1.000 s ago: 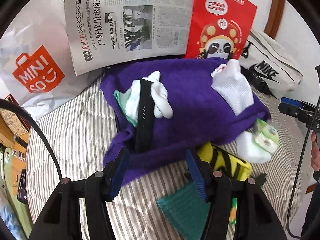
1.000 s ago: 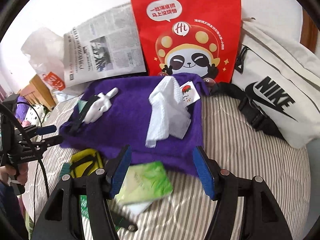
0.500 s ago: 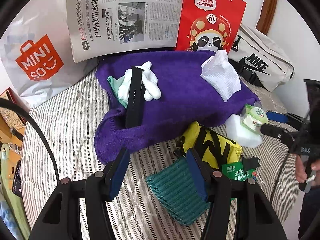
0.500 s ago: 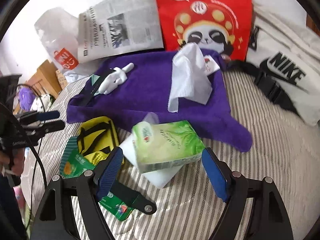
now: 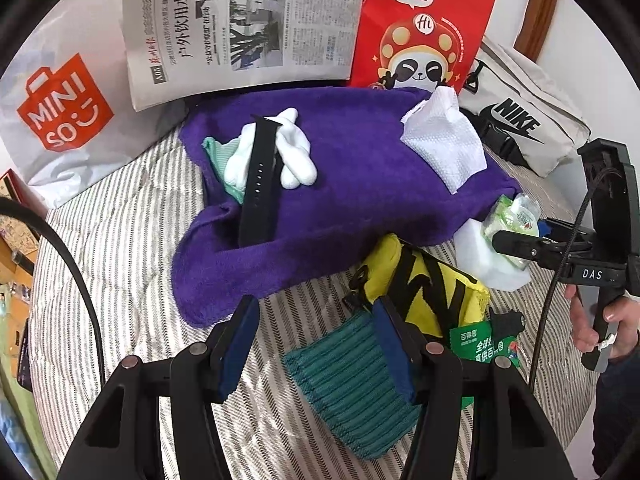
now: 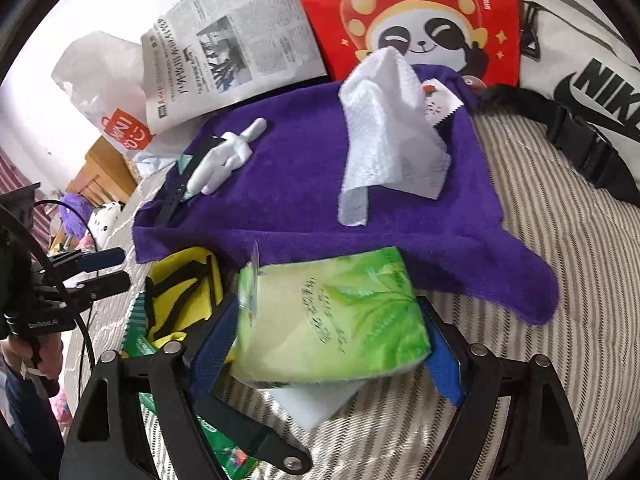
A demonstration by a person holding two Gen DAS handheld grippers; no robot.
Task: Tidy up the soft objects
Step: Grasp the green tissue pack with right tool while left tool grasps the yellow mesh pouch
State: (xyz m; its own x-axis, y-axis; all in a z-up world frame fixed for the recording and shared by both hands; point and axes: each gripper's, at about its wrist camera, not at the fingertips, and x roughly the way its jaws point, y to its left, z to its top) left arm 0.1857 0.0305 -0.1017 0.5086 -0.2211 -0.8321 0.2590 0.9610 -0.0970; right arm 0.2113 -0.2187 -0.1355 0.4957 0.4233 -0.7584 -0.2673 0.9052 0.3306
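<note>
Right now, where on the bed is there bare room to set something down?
Bare striped sheet lies between the purple towel and MINISO bag, and between towel and Nike bag. It is crowded around the yellow pouch, teal cloth and tissue pack.

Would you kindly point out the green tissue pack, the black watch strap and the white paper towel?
green tissue pack [image 6: 332, 316], right wrist view, middle of its printed top face.
black watch strap [image 5: 258, 184], left wrist view, mid-length by the holes.
white paper towel [image 6: 388, 128], right wrist view, centre of the crumpled sheet.

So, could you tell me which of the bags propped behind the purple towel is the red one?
The panda bag, standing between the newspaper and the white Nike bag; the Miniso bag is also white.
</note>
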